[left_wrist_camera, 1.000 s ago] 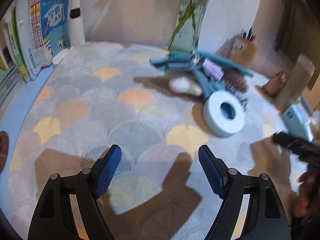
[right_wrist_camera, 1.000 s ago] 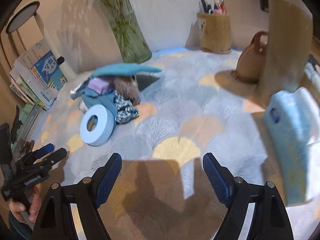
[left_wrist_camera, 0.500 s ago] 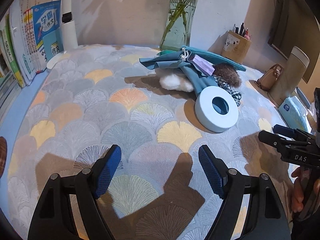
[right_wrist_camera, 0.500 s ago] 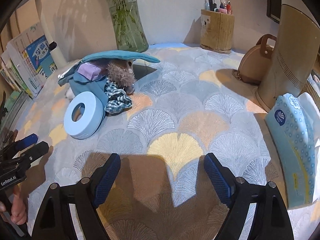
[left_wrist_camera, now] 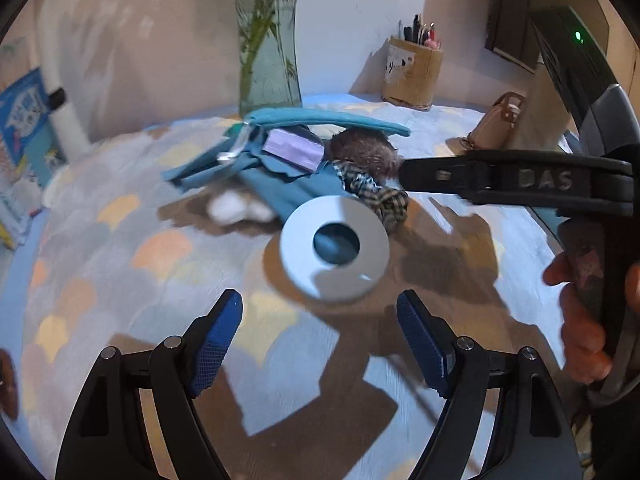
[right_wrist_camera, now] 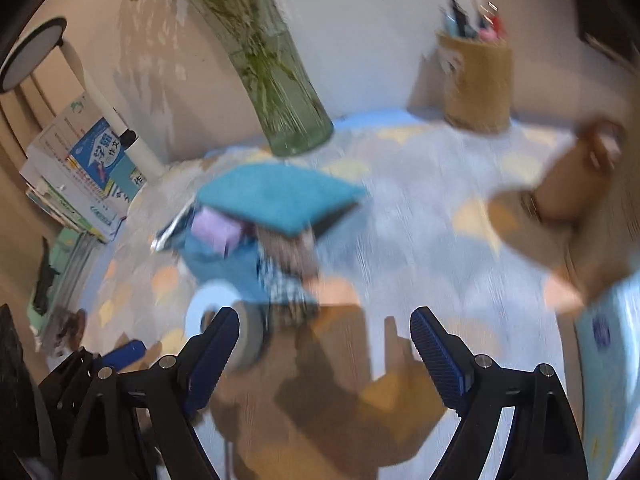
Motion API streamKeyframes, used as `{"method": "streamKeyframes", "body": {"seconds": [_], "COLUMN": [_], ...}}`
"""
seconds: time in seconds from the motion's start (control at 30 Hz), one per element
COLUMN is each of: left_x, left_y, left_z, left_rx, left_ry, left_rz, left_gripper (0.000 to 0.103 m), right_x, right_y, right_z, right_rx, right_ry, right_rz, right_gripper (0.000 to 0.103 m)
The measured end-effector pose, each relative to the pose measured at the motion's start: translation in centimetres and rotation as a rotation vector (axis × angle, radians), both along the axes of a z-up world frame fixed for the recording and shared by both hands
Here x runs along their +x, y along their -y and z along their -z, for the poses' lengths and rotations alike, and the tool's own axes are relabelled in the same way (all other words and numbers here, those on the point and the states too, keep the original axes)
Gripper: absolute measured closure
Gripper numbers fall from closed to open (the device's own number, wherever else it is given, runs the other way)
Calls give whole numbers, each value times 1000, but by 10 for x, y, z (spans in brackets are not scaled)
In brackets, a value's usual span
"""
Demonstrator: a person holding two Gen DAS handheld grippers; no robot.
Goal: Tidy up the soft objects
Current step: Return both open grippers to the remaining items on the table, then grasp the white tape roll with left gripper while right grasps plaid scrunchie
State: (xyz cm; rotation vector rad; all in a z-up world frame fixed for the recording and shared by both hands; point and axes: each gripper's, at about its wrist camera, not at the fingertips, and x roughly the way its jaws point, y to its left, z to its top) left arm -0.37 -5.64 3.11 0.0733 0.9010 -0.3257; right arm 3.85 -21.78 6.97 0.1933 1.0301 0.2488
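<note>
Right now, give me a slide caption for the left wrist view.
Open left gripper approaching a pale blue ring beside a pile of teal cloth, while the right gripper reaches in alongside.

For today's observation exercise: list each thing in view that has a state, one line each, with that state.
left gripper: open, empty
right gripper: open, empty
teal cloth: draped over the pile
blue ring: flat on the mat
vase: upright, holding stems
pen holder: upright, full

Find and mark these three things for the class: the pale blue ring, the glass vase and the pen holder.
pale blue ring (left_wrist_camera: 308,260): left wrist view, flat left face.
glass vase (left_wrist_camera: 266,68): left wrist view, middle of body.
pen holder (right_wrist_camera: 478,88): right wrist view, front wall.
</note>
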Motion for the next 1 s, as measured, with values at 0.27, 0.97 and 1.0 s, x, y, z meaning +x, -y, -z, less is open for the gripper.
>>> {"method": "streamKeyframes", "body": {"seconds": [0.27,0.97,1.0], "left_x": [25,-30,-30], "left_y": [1,-41,-42], "left_z": [15,2,2], "left_rx": [-108,-157,-162], "left_ry": [-50,42,45], "left_rz": [-19,-62,-65], "left_gripper": [25,44,44], "right_x": [42,-56,-62], "right_y": [-11,48,54], "right_z": [23,-20,-23], "right_rx": [69,270,288], "right_ry": [52,195,185], "right_rz": [0,16,13], "right_gripper": [21,69,69]}}
